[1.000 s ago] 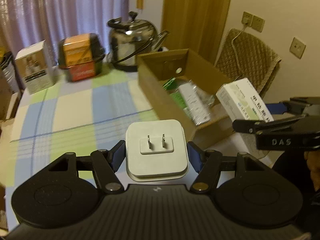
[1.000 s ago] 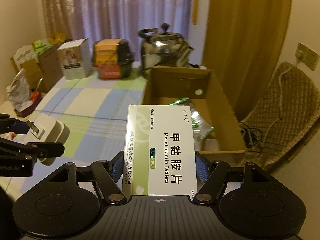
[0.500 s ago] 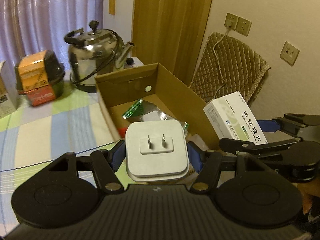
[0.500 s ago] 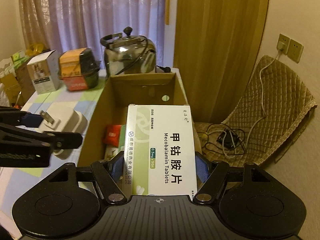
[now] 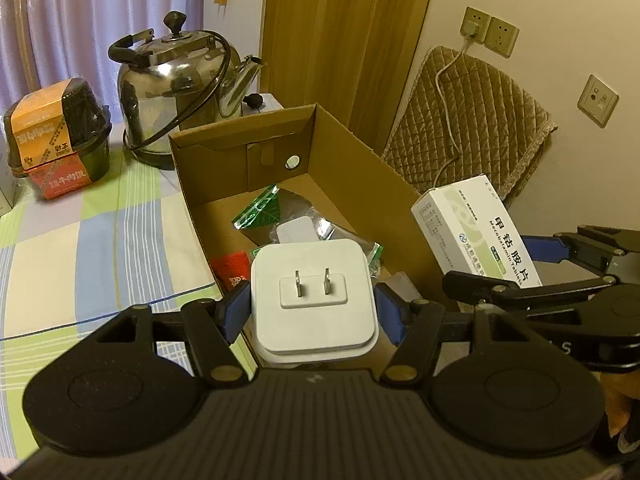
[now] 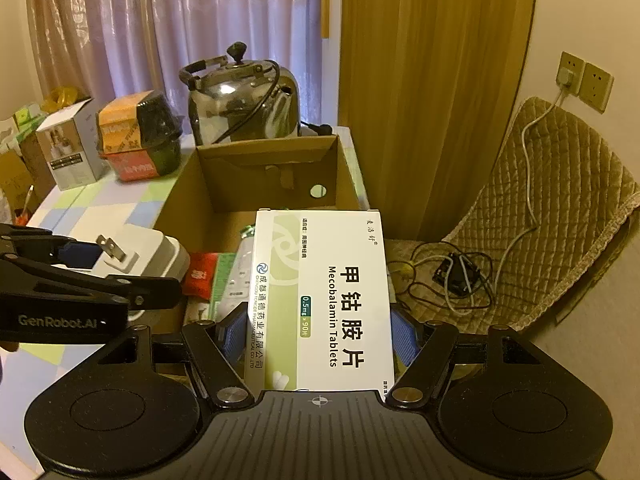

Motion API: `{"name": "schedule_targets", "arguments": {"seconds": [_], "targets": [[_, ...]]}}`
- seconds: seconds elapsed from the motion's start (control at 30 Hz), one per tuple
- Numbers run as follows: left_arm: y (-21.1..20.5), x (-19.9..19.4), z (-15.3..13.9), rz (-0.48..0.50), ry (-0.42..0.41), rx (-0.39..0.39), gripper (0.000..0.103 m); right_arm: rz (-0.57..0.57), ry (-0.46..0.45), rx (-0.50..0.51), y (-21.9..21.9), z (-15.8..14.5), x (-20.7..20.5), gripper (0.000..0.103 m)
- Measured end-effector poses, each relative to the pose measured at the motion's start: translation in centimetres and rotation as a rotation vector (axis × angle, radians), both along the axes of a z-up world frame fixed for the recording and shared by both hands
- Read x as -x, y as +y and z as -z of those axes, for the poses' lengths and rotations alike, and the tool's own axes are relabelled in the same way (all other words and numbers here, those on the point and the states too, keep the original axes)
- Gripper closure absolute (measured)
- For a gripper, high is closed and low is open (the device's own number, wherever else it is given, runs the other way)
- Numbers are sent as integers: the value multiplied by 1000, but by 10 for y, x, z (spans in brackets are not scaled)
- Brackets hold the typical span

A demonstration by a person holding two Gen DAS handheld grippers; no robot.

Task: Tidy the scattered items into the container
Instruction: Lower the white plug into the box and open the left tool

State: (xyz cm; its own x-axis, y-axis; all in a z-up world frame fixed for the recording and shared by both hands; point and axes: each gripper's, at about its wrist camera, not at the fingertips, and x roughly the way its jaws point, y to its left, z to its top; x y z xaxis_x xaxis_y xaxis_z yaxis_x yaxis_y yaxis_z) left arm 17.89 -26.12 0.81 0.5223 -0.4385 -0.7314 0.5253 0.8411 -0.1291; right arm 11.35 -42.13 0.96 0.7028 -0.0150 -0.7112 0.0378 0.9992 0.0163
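Between the left gripper's fingers sits the white charger.

We see a white plug with two grey pins; blue pads press its sides; the left gripper is black; the right gripper is black too, with blue pads; its pill box is white and pale green with black letters; the box is plain brown; inside lie a red packet and a green bag; the cloth has blue, green and cream checks; the kettle is shiny silver; the curtain is purple.
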Motion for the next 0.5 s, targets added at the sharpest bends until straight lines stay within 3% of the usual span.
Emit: {"name": "schedule_targets", "arguments": {"seconds": [0.33, 0.4, 0.5], "targets": [[-4, -6, 3, 5, -3, -13, 41, 16, 6, -1, -5, 5, -5, 30], [-4, -5, 3, -1, -17, -20, 31, 20, 8, -3, -5, 5, -6, 30], [-2, -3, 4, -8, -23, -24, 30, 23, 9, -2, -6, 5, -5, 30]]}}
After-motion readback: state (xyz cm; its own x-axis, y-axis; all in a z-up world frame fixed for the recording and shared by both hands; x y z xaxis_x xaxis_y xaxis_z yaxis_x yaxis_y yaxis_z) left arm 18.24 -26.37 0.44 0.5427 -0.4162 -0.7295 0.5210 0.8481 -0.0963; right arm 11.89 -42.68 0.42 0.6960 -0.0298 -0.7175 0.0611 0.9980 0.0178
